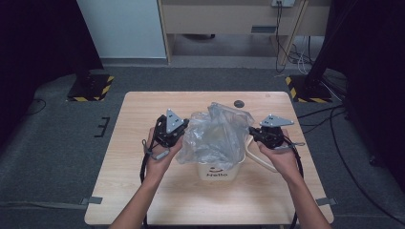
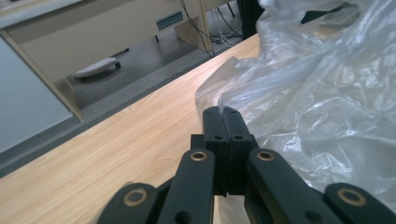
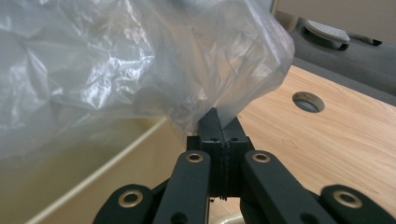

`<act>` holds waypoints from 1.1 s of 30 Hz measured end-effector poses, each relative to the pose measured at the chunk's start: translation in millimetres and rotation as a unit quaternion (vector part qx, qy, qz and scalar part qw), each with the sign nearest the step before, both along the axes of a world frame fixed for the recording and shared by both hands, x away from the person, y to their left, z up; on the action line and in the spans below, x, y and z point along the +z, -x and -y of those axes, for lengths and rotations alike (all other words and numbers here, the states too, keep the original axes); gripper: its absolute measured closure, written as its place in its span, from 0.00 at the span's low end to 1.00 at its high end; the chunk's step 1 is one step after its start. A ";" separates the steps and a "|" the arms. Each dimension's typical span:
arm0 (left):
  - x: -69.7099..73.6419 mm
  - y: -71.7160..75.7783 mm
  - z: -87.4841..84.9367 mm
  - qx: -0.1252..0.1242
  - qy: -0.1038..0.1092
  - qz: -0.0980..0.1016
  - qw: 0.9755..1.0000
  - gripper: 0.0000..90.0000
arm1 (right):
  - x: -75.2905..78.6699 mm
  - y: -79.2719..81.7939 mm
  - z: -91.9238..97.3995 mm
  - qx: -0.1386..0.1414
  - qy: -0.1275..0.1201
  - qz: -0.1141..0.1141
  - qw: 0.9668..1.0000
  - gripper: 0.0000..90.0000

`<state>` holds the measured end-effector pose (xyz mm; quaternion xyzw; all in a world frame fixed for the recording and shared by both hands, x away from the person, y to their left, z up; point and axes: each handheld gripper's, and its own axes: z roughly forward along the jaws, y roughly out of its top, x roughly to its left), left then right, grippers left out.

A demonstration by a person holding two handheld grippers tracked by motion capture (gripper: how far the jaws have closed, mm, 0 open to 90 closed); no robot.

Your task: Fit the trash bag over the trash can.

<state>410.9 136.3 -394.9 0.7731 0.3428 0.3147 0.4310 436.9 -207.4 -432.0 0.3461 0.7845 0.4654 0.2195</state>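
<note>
A crumpled clear plastic bag (image 1: 217, 136) billows over a cream bucket (image 1: 217, 171) marked "Hello" near the table's middle. My left gripper (image 1: 184, 130) sits at the bag's left side. In the left gripper view its jaws (image 2: 223, 112) are pressed together, with a thin edge of the bag (image 2: 299, 93) pinched at their tips. On the other side, my right gripper (image 1: 252, 131) holds the bag's right edge. In the right gripper view the film (image 3: 140, 70) runs down into its shut jaws (image 3: 219, 119), above the bucket's cream wall (image 3: 93, 158).
The wooden table (image 1: 143, 191) carries a dark round cable hole (image 1: 239, 103) at the back, also seen in the right gripper view (image 3: 307, 101). The bucket's pale handle (image 1: 260, 160) hangs to its right. Stand bases with yellow-black tape (image 1: 90, 88) rest on the floor beyond.
</note>
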 end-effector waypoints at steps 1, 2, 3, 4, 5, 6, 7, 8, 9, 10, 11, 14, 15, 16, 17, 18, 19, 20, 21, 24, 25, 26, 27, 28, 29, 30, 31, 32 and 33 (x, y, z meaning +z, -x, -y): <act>-1.4 -1.4 -1.4 0.004 0.000 -0.004 1.000 1.00 | -0.9 0.1 0.8 -0.002 0.002 -0.002 1.000 1.00; -3.3 -3.2 -2.6 0.007 0.001 -0.008 1.000 1.00 | -2.1 -0.1 1.7 -0.005 0.004 -0.004 1.000 1.00; -5.6 -4.9 -3.8 0.010 0.004 -0.014 1.000 1.00 | -3.3 -0.2 2.6 -0.007 0.006 -0.008 1.000 1.00; -8.1 -6.5 -4.7 0.012 0.005 -0.018 1.000 1.00 | -5.0 -0.6 3.2 -0.007 0.007 -0.009 1.000 1.00; -10.6 -8.1 -5.8 0.014 0.004 -0.023 1.000 1.00 | -6.4 -0.7 3.8 -0.008 0.010 -0.012 1.000 1.00; -12.9 -9.6 -6.8 0.016 0.007 -0.026 1.000 1.00 | -7.7 -0.7 4.0 -0.008 0.012 -0.014 1.000 1.00; -15.3 -11.0 -7.6 0.019 0.009 -0.030 0.999 1.00 | -9.3 -1.0 4.6 -0.007 0.017 -0.013 1.000 1.00; -17.7 -12.4 -8.5 0.021 0.011 -0.034 0.999 1.00 | -10.5 -0.6 4.9 -0.007 0.017 -0.017 1.000 1.00; -20.0 -13.7 -9.4 0.022 0.011 -0.040 0.999 1.00 | -12.0 -0.6 5.4 -0.008 0.021 -0.020 1.000 1.00; -22.1 -14.8 -10.2 0.024 0.008 -0.046 0.999 1.00 | -13.4 -0.3 5.9 -0.009 0.021 -0.023 0.999 1.00; -24.2 -15.7 -10.7 0.026 0.009 -0.049 0.998 1.00 | -15.1 -0.2 6.3 -0.008 0.019 -0.025 0.999 1.00; -28.1 -17.1 -13.3 0.031 0.011 -0.058 0.998 1.00 | -18.3 0.6 7.8 -0.007 0.022 -0.031 0.999 1.00; -29.1 -17.5 -13.8 0.033 0.011 -0.060 0.998 1.00 | -18.8 0.6 7.8 -0.007 0.022 -0.031 0.999 1.00; -30.2 -17.9 -14.1 0.034 0.008 -0.064 0.997 1.00 | -19.8 0.4 7.7 -0.006 0.024 -0.033 0.999 1.00; -31.3 -18.4 -14.3 0.034 0.005 -0.068 0.997 1.00 | -20.2 0.6 6.9 -0.005 0.025 -0.036 0.999 1.00; -32.2 -18.9 -14.4 0.035 -0.001 -0.070 0.997 1.00 | -20.7 0.4 6.7 -0.002 0.030 -0.037 0.999 1.00; -33.4 -19.5 -14.6 0.036 -0.002 -0.074 0.997 1.00 | -20.9 0.5 5.9 -0.002 0.030 -0.039 0.999 1.00; -33.9 -19.8 -15.0 0.037 -0.004 -0.077 0.996 1.00 | -21.5 0.5 4.7 0.000 0.032 -0.040 0.999 1.00; -34.6 -20.3 -15.3 0.038 -0.005 -0.082 0.996 1.00 | -21.8 0.5 4.2 0.000 0.034 -0.042 0.999 1.00; -39.5 -23.2 -15.9 0.037 -0.018 -0.105 0.994 1.00 | -24.7 0.8 2.6 0.005 0.040 -0.050 0.998 1.00; -41.3 -23.6 -15.6 0.037 -0.022 -0.111 0.993 1.00 | -25.3 1.1 2.5 0.006 0.042 -0.052 0.998 1.00; -43.9 -24.3 -15.1 0.035 -0.026 -0.118 0.992 1.00 | -26.0 1.5 2.1 0.006 0.039 -0.057 0.998 1.00; -46.4 -24.9 -14.7 0.033 -0.032 -0.125 0.991 1.00 | -27.0 1.7 2.1 0.008 0.042 -0.059 0.997 1.00; -48.8 -25.4 -14.3 0.032 -0.033 -0.128 0.991 1.00 | -28.2 1.9 1.8 0.009 0.042 -0.061 0.997 1.00; -51.0 -25.8 -14.2 0.030 -0.031 -0.131 0.990 1.00 | -29.5 1.8 1.8 0.010 0.044 -0.062 0.997 1.00; -52.6 -26.1 -14.0 0.028 -0.031 -0.134 0.990 1.00 | -30.8 2.1 1.6 0.011 0.046 -0.064 0.997 1.00; -53.9 -26.0 -13.6 0.026 -0.033 -0.133 0.990 1.00 | -32.1 2.3 1.6 0.012 0.047 -0.065 0.997 1.00; -54.8 -25.8 -13.2 0.025 -0.034 -0.134 0.990 1.00 | -33.7 2.5 1.6 0.012 0.048 -0.065 0.997 1.00; -55.3 -25.5 -12.8 0.023 -0.036 -0.134 0.990 1.00 | -35.1 2.7 1.9 0.013 0.049 -0.067 0.996 1.00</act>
